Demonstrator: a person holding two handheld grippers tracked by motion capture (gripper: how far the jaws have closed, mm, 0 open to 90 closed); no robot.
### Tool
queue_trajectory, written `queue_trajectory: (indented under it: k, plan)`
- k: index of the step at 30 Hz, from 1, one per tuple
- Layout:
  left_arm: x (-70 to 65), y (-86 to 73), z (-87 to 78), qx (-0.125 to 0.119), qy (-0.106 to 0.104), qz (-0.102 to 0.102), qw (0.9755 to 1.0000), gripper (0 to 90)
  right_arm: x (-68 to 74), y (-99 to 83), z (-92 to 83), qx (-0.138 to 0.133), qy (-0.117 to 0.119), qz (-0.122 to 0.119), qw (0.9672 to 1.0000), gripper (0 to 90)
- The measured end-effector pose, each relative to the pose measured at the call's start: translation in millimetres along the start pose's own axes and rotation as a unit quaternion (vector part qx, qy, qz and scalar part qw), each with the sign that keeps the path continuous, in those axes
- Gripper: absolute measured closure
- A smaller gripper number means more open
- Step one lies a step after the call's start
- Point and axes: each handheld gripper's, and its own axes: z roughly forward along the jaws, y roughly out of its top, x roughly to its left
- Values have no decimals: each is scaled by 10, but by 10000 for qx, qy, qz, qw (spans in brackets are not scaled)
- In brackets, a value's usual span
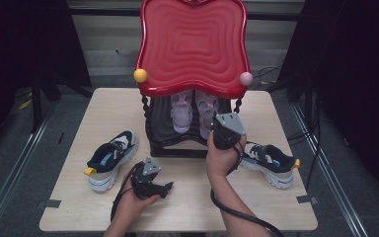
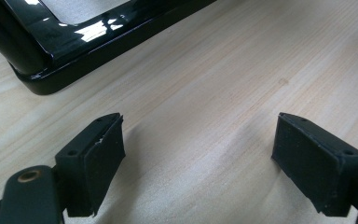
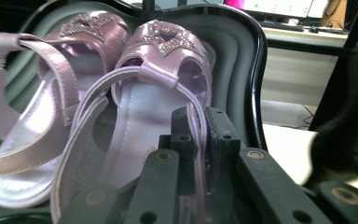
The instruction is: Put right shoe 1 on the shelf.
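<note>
- high view: right gripper reaches under the red top of a shoe rack at the far middle of the surface, at the right one of two lilac sandals on the lower shelf. this right sandal lies just beside its mate, toes pointing away. left gripper rests low near the front edge. a navy and white sneaker lies to the left of the rack and a second sneaker to its right.
- left gripper view: fingers stand released and wide apart, nothing between them, over bare wood just beside the rack's glossy black base.
- right gripper view: fingers are clenched on the thin heel strap of the right sandal. the sandal is pearly lilac with a glittering star on the toe and slender looping straps; its mate sits touching it on the shelf.
- step in hand, as i judge it: the sandal is gripped and about to be drawn off the shelf. the next move calls for a pull toward the person, low enough to clear the red top, without snagging the other sandal's straps.
</note>
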Motion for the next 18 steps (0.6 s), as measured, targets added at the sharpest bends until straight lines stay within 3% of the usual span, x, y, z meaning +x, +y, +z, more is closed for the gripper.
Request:
queue_trajectory:
  k: [8, 18]
  plan:
    - [1, 0, -1, 3, 0, 7, 10000, 160, 117, -12, 114, -11, -116, 12, 9999, 821]
    - [-4, -1, 4, -29, -5, -41, 10000, 160, 154, 69, 228, -29, -277, 119, 9995, 815]
